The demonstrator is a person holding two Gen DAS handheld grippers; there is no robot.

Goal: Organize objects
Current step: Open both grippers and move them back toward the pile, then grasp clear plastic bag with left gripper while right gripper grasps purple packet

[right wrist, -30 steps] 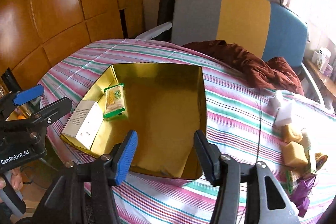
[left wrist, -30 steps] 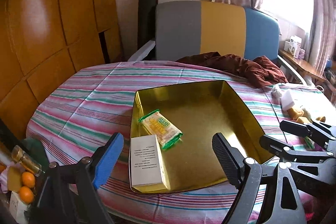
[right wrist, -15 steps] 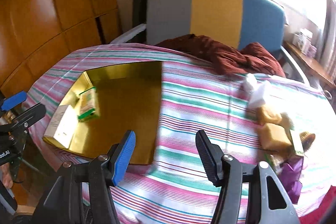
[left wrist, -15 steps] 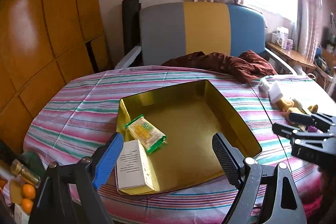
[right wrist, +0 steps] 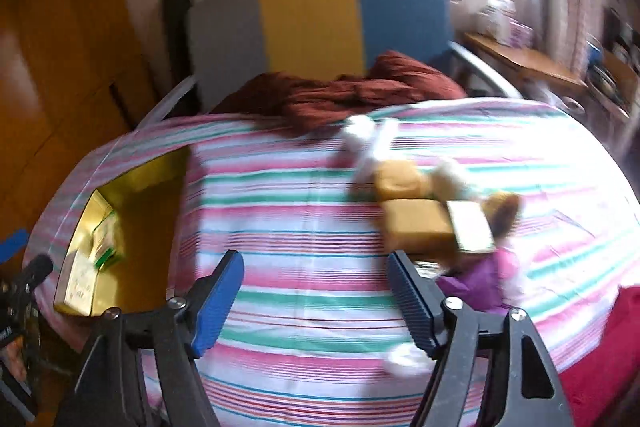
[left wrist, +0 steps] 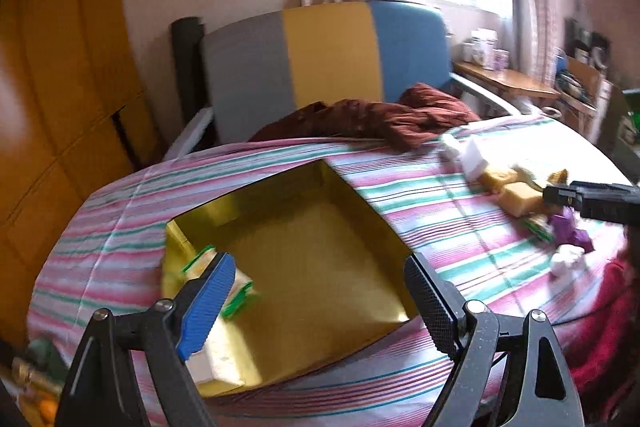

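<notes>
A gold tin tray (left wrist: 360, 211) lies on the striped table; it also shows in the right wrist view (right wrist: 100, 187). In it are a green-edged snack packet (left wrist: 236, 287) and a white box (left wrist: 224, 359). My left gripper (left wrist: 316, 303) is open and empty over the tray's near edge. My right gripper (right wrist: 316, 303) is open and empty above the striped cloth, left of a pile of loose items: tan blocks (right wrist: 416, 223), a purple wrapper (right wrist: 480, 283) and white pieces (right wrist: 360, 135). The pile also shows in the left wrist view (left wrist: 520, 195).
A dark red cloth (left wrist: 376, 119) lies at the table's far edge, in front of a grey, yellow and blue chair back (left wrist: 328, 55). Wooden panels (left wrist: 60, 87) stand at the left. A side table (left wrist: 508, 83) with small items stands at the right.
Both grippers have swung to the right. The tray has slid to the left in both views, and the pile of loose items now sits close to my right gripper.
</notes>
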